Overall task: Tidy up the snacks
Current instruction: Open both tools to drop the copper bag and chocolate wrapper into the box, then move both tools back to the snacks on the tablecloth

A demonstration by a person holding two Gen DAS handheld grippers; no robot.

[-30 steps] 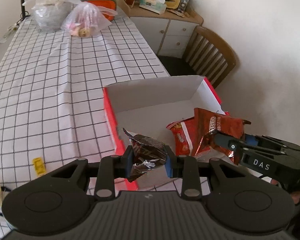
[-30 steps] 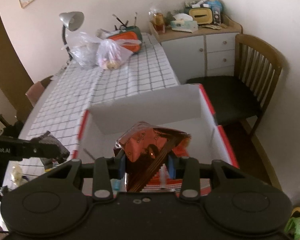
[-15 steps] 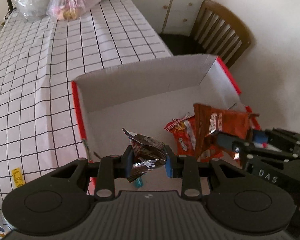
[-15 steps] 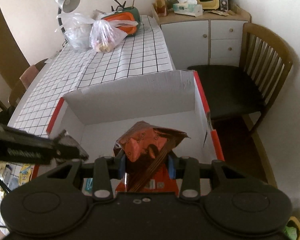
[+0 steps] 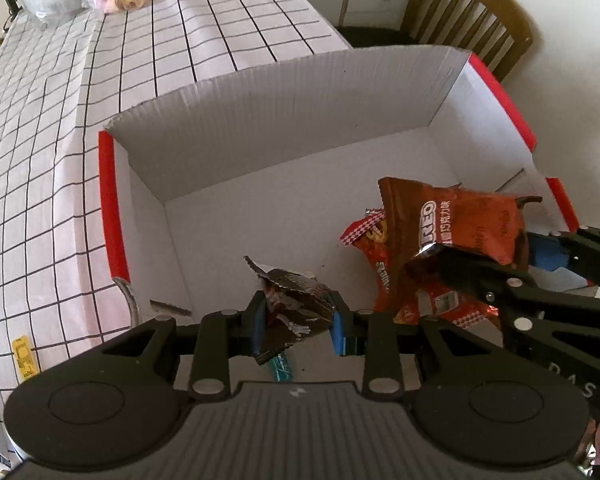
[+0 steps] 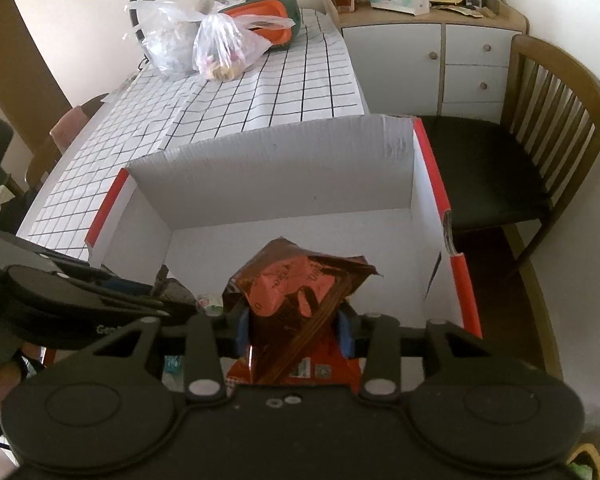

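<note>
Right wrist view: right gripper (image 6: pixel 296 330) fingers loosening around upright brown packet (image 6: pixel 300 288); left gripper (image 5: pixel 298 320) pinches crumpled dark wrapper (image 5: pixel 296 304).

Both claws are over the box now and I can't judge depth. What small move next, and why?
Probably open the right claw and drop the brown Oreo packet: it hangs inside the box walls, above a red packet already there.

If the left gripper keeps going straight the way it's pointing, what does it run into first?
Most likely the white floor of the cardboard box. The left gripper, shut on a dark crumpled wrapper, points steeply down into the box's bare left part. A small teal packet lies just beneath; depth is unclear, so it may touch that first.
</note>
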